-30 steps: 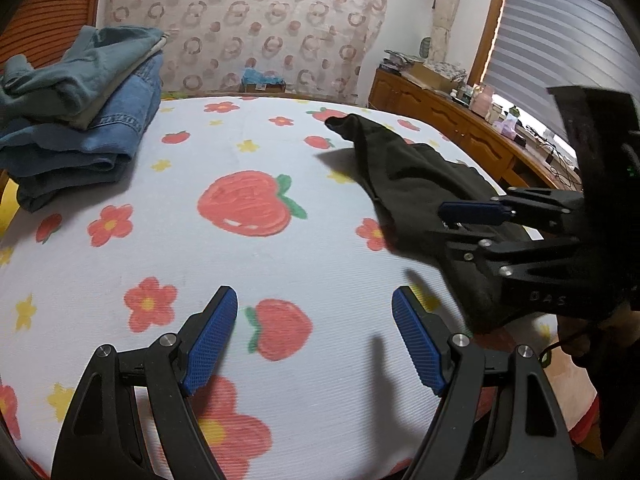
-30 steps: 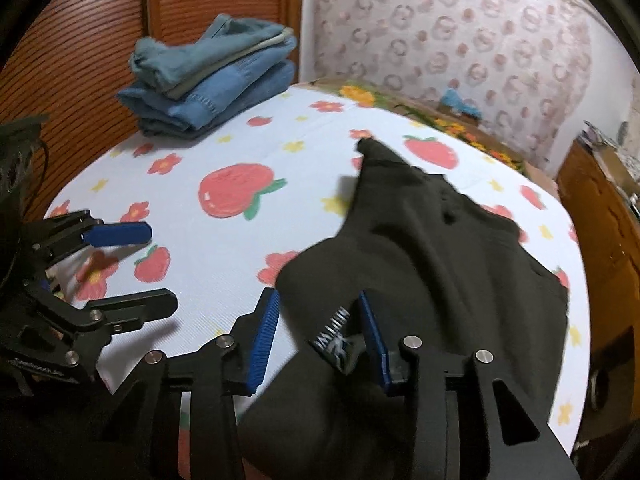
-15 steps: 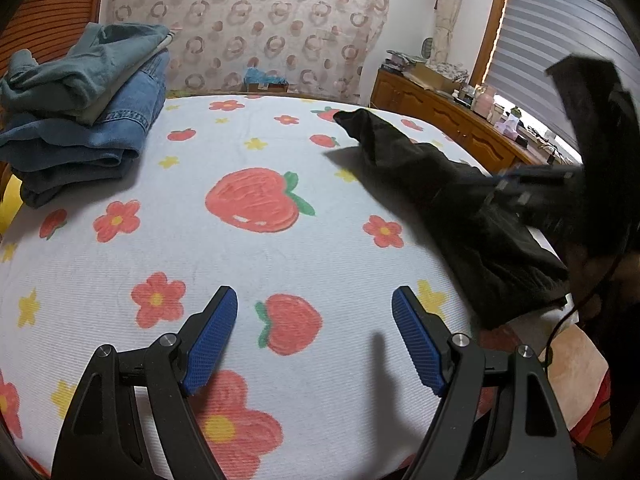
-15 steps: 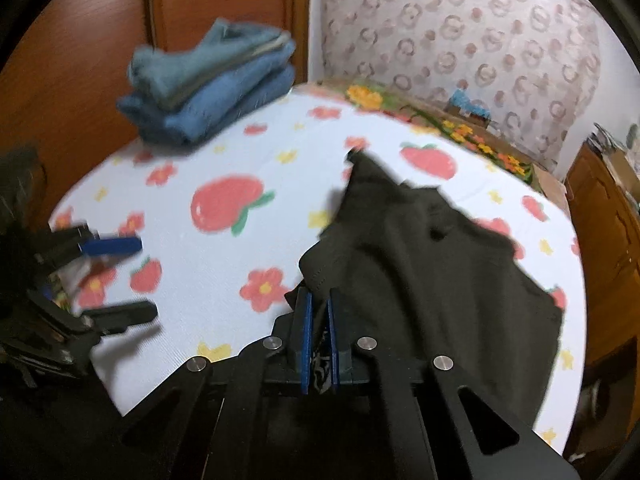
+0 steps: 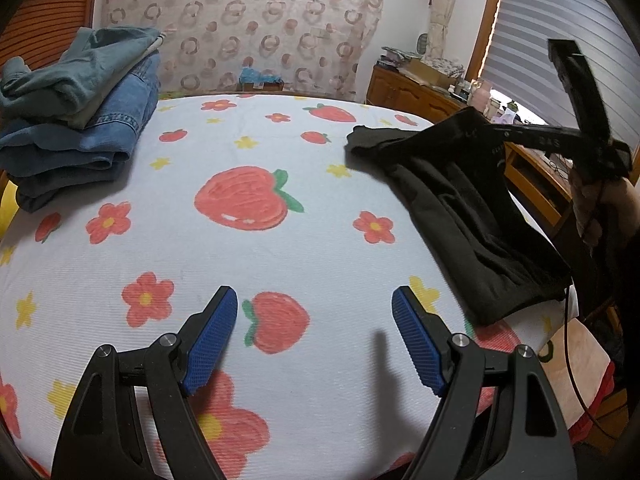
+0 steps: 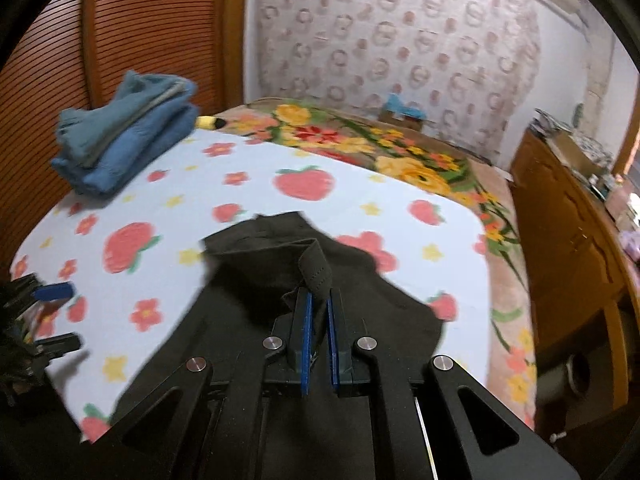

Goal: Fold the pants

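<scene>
Black pants (image 5: 460,208) lie on the right side of a strawberry-print sheet (image 5: 240,248), one edge lifted off the bed. My right gripper (image 6: 318,308) is shut on a stitched hem of the black pants (image 6: 280,272) and holds it above the sheet; in the left wrist view it shows as a black frame (image 5: 560,136) at the right with the cloth hanging from it. My left gripper (image 5: 314,336) hovers open over the near part of the sheet, nothing between its blue pads (image 5: 210,340).
A stack of folded blue jeans (image 5: 76,120) sits at the far left of the bed. A flowered blanket (image 6: 380,148) shows beyond the sheet. A wooden dresser (image 6: 568,240) stands to the right, a patterned curtain behind, a slatted wooden wall at left.
The right gripper closed on the pants' hem and lifted it up and away, dragging the black cloth to the right. The left gripper stayed where it was, open.
</scene>
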The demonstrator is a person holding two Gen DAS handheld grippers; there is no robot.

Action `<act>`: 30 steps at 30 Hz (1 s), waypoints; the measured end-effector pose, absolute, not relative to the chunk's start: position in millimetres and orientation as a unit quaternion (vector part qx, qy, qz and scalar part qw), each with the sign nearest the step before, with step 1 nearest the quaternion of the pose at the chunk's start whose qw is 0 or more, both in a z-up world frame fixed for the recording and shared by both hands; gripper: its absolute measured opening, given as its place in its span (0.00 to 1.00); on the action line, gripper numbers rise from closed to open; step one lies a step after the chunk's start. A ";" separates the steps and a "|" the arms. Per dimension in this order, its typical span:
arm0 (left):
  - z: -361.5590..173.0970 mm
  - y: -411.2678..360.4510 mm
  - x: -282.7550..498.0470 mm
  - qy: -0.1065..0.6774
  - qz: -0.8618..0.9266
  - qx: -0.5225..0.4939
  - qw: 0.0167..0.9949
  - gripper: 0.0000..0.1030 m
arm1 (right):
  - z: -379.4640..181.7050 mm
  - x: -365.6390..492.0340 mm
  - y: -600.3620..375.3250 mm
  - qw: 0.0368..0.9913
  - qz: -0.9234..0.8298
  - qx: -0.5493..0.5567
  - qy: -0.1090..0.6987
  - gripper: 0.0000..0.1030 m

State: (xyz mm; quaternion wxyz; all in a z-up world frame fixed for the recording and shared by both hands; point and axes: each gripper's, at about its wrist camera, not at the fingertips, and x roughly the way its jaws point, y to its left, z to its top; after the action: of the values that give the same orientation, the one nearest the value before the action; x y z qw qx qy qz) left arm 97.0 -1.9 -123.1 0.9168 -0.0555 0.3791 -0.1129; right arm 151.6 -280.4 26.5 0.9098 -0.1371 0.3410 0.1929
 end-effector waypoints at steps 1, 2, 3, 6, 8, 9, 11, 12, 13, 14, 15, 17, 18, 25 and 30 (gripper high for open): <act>-123.1 -1.9 96.9 0.379 -0.113 -0.056 0.917 0.78 | 28.4 155.5 -282.1 0.911 0.187 -0.135 0.341 0.07; -123.1 -2.0 96.9 0.380 -0.113 -0.056 0.917 0.78 | 28.3 159.6 -284.7 0.913 0.180 -0.133 0.341 0.07; -123.1 -2.3 96.8 0.380 -0.113 -0.055 0.916 0.78 | 29.0 162.8 -285.5 0.914 0.176 -0.130 0.341 0.07; -123.1 -3.0 96.0 0.380 -0.114 -0.053 0.917 0.78 | 28.4 168.7 -285.0 0.921 0.148 -0.124 0.339 0.07; -123.6 -3.8 95.2 0.380 -0.115 -0.053 0.917 0.78 | 27.0 171.2 -287.3 0.924 0.129 -0.117 0.341 0.17; -123.9 -4.2 94.8 0.380 -0.115 -0.052 0.916 0.78 | 26.4 171.1 -286.8 0.925 0.118 -0.116 0.341 0.20; -123.8 -4.4 94.5 0.380 -0.115 -0.052 0.916 0.78 | 24.8 168.2 -285.1 0.927 0.116 -0.111 0.340 0.23; -123.7 -4.6 94.4 0.380 -0.115 -0.052 0.916 0.78 | 23.5 167.3 -283.5 0.926 0.118 -0.107 0.342 0.24; -123.8 -4.6 94.2 0.380 -0.115 -0.052 0.916 0.78 | 22.2 166.3 -281.6 0.925 0.119 -0.106 0.344 0.24; -123.8 -4.6 94.4 0.380 -0.115 -0.052 0.916 0.78 | 20.1 165.2 -279.4 0.925 0.119 -0.107 0.345 0.25; -123.6 -5.7 94.4 0.380 -0.115 -0.052 0.916 0.78 | 17.6 164.0 -276.5 0.923 0.122 -0.108 0.348 0.26; -122.8 -7.7 95.6 0.381 -0.119 -0.051 0.916 0.78 | 11.3 162.0 -270.5 0.919 0.133 -0.110 0.355 0.28; -122.0 -9.1 96.6 0.381 -0.122 -0.050 0.915 0.78 | 9.1 162.1 -269.5 0.917 0.136 -0.113 0.358 0.30; -108.0 -29.6 108.3 0.378 -0.150 -0.034 0.913 0.78 | -13.2 167.4 -255.3 0.905 0.157 -0.138 0.371 0.37; -94.7 -46.5 125.8 0.373 -0.172 -0.012 0.912 0.78 | -21.0 185.2 -271.4 0.898 0.142 -0.163 0.382 0.38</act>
State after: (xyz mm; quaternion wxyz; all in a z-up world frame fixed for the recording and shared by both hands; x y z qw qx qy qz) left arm 125.8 -46.5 -94.7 0.9117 -0.0119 0.3728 -0.1723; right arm 185.2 -271.4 -21.0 0.8984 -0.1632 0.3823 0.1420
